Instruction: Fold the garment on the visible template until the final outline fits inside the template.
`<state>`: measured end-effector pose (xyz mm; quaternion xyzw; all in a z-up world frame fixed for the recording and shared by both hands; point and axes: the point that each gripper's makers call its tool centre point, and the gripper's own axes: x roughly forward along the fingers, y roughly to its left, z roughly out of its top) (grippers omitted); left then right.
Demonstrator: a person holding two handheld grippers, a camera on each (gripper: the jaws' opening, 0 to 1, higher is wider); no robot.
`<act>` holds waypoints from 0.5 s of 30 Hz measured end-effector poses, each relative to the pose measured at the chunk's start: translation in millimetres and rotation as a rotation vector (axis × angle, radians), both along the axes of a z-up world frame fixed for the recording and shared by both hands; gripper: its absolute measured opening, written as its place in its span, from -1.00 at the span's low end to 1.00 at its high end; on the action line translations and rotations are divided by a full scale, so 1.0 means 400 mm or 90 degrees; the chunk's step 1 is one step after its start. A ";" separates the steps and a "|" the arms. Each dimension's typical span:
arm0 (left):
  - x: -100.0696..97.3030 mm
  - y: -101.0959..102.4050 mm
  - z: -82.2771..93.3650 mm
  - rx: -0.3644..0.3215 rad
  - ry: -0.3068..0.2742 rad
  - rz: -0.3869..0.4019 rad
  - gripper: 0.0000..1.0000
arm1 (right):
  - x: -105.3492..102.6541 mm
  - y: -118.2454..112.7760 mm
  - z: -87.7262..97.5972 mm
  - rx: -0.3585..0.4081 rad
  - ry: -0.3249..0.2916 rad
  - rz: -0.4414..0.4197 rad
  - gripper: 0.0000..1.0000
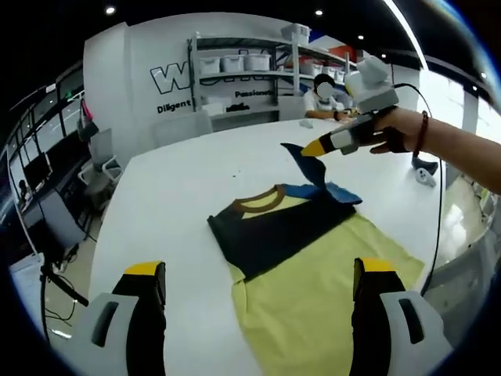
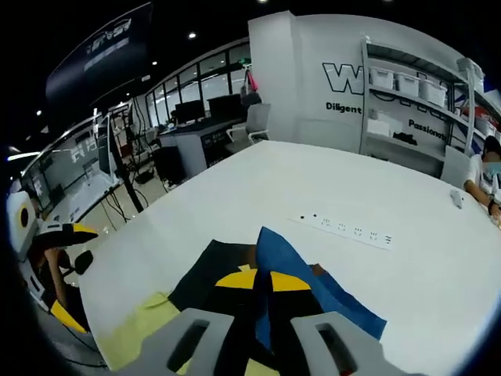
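Garment [image 1: 305,251] ahead of spread left gripper [image 1: 258,313]; right gripper [image 2: 262,286] clamps its blue sleeve [image 2: 313,290]

A white wall [image 2: 313,70] with dark lettering, shelving [image 1: 243,66] holding bins, office chairs [image 2: 254,121] and ceiling spotlights.

One yellow T-shirt with a black upper panel, blue sleeve and brown collar [image 1: 293,235] lies on one large white table [image 1: 172,188]. Two yellow-tipped grey handheld grippers work here, the left gripper [image 1: 258,282] and the right gripper [image 2: 262,286]. One white power strip [image 2: 344,229] sits on the table. Roughly four white storage bins [image 1: 235,63] line the shelving, though they blur together. One seated person [image 1: 321,98] is at the far edge.
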<state>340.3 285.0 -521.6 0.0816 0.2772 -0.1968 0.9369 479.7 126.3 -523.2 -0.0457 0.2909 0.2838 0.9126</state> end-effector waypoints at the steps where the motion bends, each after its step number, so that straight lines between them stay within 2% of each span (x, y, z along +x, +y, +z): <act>1: 0.001 0.006 0.001 0.000 0.000 0.004 0.98 | 0.000 0.016 -0.005 -0.001 0.004 0.004 -1.00; 4: 0.002 0.022 0.001 0.002 -0.004 0.013 0.98 | -0.006 0.066 -0.009 0.012 0.012 0.021 -1.00; 11: 0.000 0.039 -0.006 0.011 -0.001 0.031 0.98 | -0.017 0.166 -0.039 -0.003 0.022 0.059 -1.00; 15: -0.004 0.043 -0.009 0.010 0.001 0.030 0.98 | -0.021 0.205 -0.058 -0.012 0.032 0.074 -1.00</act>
